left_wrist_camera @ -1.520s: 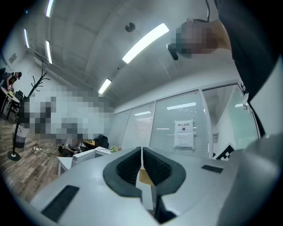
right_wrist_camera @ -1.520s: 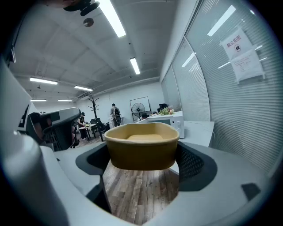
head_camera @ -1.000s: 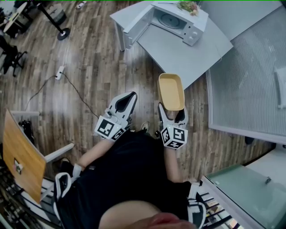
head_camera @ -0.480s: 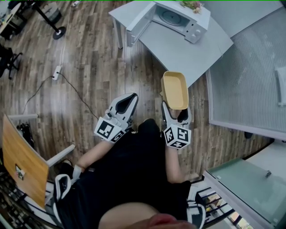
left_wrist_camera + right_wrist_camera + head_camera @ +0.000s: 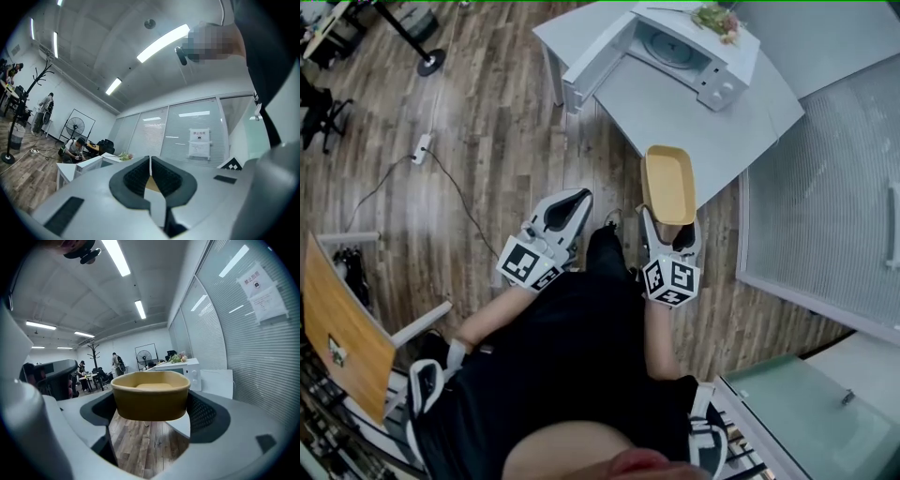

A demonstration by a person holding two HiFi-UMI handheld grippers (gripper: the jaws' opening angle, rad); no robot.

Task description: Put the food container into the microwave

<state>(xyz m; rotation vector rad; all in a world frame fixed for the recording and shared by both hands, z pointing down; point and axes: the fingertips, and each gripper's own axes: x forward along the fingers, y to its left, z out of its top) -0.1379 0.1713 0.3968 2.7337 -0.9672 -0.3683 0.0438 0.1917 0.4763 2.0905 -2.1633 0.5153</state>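
Note:
A tan rectangular food container [image 5: 668, 183] is held level over the wooden floor, just short of the white table's near corner. My right gripper [image 5: 667, 234] is shut on its near end; in the right gripper view the container [image 5: 151, 401] fills the space between the jaws. The white microwave [image 5: 680, 45] stands on the table at the top, its door [image 5: 596, 54] swung open to the left and the turntable visible inside. My left gripper [image 5: 565, 210] hangs beside the right one, shut with nothing in it; its dark pads [image 5: 138, 176] meet in the left gripper view.
The white table [image 5: 675, 112] lies ahead. A glass partition [image 5: 825, 178] runs along the right. A power strip and cable [image 5: 422, 150] cross the floor at left. A wooden chair [image 5: 342, 337] stands at lower left. People sit at desks far off.
Both grippers and the container have drifted slightly forward towards the table; the microwave shows a little nearer. The hold on the container is unchanged.

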